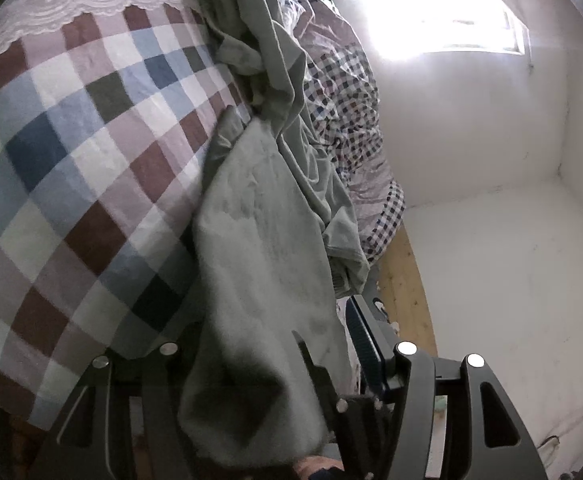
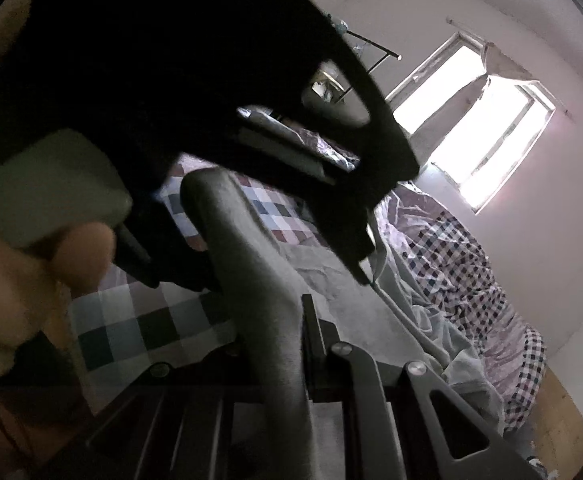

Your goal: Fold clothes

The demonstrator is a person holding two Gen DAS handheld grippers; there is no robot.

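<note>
Nearest us, our left gripper (image 1: 275,364) is clamped on an end of the grey-green garment (image 1: 263,216). The cloth's long axis runs away from the fingers over the checkered bedspread (image 1: 91,140) toward the small-check quilt (image 1: 351,120). Our right gripper (image 2: 279,320) pinches another fold of the garment (image 2: 251,248). No legible writing. Window (image 1: 443,12) farthest.

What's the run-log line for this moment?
step: lifting garment | left gripper: shut on grey-green garment | right gripper: shut on same garment | surface: checkered bed cover | fold: not yet made
</note>
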